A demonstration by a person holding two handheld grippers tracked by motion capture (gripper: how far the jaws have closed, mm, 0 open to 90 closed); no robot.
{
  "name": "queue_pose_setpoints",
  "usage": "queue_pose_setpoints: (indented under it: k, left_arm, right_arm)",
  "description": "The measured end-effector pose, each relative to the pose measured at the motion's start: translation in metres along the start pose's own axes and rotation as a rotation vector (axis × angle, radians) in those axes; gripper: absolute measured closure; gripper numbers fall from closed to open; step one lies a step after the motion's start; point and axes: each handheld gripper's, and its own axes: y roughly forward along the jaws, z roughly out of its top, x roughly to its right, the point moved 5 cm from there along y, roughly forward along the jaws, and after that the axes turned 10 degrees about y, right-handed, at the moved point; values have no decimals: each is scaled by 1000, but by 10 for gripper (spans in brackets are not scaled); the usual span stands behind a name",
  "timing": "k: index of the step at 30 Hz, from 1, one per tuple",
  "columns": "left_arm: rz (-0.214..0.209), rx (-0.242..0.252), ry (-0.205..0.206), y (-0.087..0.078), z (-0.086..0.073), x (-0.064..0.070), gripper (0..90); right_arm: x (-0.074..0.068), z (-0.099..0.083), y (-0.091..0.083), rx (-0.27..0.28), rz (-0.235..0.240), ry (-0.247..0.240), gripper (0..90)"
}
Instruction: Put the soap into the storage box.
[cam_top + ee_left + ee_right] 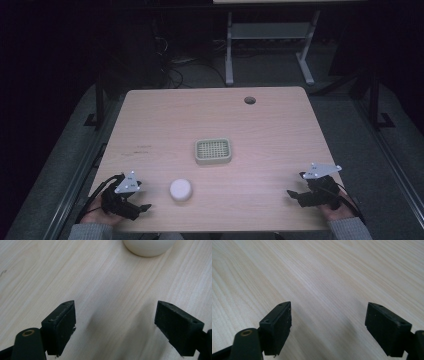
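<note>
Left jaws: spread wide, nothing between them; bare wood grain shows in the gap in the left gripper view
Right jaws: also spread wide and empty; plain tabletop between them in the right gripper view
Left gripper (141, 208): low at the near left corner of the table, held in the person's left hand (97, 214); its tips point toward the middle
Right gripper (295, 196): low at the near right edge, held in the right hand (334, 210); well apart from everything on the table
White round lid-like puck (180, 189): sits flat on the wood near the left gripper, just ahead and to its right; its lower edge shows at the top of the left gripper view (149, 247); untouched
Grid-topped tray (213, 151): pale, rounded-rectangular, near the table's middle; beyond the puck, apart from it
Table (150, 120): light wood; a round cable hole (249, 100) near the far edge
Step in hand: seemingly the start; both grippers rest ready, no grasp yet made; the puck is the likeliest target
Next move calls for: the left gripper easing forward until the puck sits between the wide jaws; then a level closing across its sides, since the low rounded shape could slip out
</note>
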Motion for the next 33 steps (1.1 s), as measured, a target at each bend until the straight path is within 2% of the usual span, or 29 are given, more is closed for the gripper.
queue_pose_setpoints:
  k: [3,8,14,16,18,21,25,33]
  left_arm:
    - [-4,1,2,0,2,1,170]
    - [-28,-18,11,2,4,2,171]
    - [-30,-51,71,0,14,4,171]
    - [-21,-57,78,1,16,3,171]
    - [-21,-86,94,1,20,2,171]
    - [-25,-88,104,0,24,2,171]
    - [-50,-104,125,-1,31,2,171]
    - [-55,-116,170,-5,49,1,171]
  right_arm:
    - [-1,-1,-3,13,1,14,206]
    - [-1,-2,-4,5,-7,4,205]
    - [-1,-2,-6,15,-12,20,204]
    - [-1,-2,-6,14,-13,15,204]
    - [-1,-2,-6,18,-10,16,203]
    - [-1,-2,-6,17,-8,26,203]
    - [-2,-2,-7,20,-9,27,203]
    - [-2,-1,-6,25,-10,21,201]
